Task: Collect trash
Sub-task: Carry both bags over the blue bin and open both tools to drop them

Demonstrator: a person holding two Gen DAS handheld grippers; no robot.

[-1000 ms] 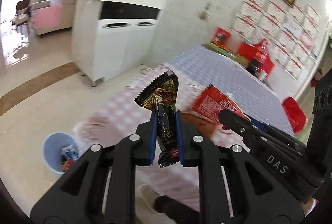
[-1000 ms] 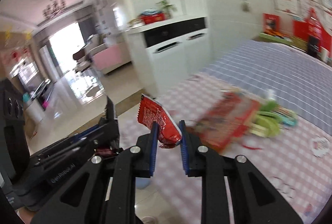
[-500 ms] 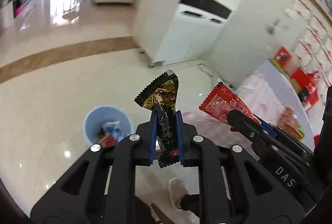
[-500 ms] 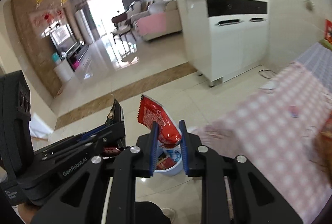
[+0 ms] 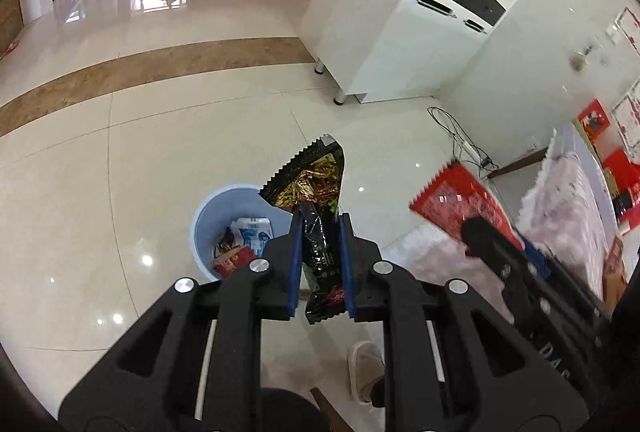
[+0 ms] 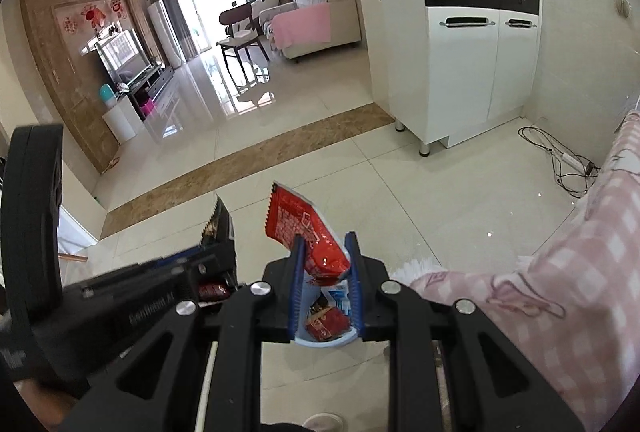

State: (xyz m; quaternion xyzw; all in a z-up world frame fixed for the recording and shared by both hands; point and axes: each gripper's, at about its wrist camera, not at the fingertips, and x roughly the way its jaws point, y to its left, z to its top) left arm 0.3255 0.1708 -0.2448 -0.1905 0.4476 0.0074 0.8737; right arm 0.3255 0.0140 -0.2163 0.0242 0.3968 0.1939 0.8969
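The floor (image 5: 120, 159) is the biggest open stretch you have: pale glossy tile running left and away toward the sofa (image 6: 316, 15), crossed by a brown band (image 5: 160, 67). On your right the white cabinet (image 6: 464, 63) stands on short legs against the wall, with a loose cable (image 6: 560, 159) on the tile beside it. The desk (image 6: 560, 304) under its pink checked cloth closes in your right side, its edge just beside your right gripper.

The blue bin (image 5: 208, 220) sits on the tile near that desk edge, open room around its left and far sides. It already holds a white-and-blue pack and a red one.

Your left gripper (image 5: 320, 228) is above the bin's right rim. Its fingers have just eased apart slightly, yet the black wrapper (image 5: 312, 183) is between them and upright.

Your right gripper (image 6: 326, 252) is directly over the bin, fingers narrow and pinching the lower end of the red wrapper (image 6: 300, 224), which leans up and left.
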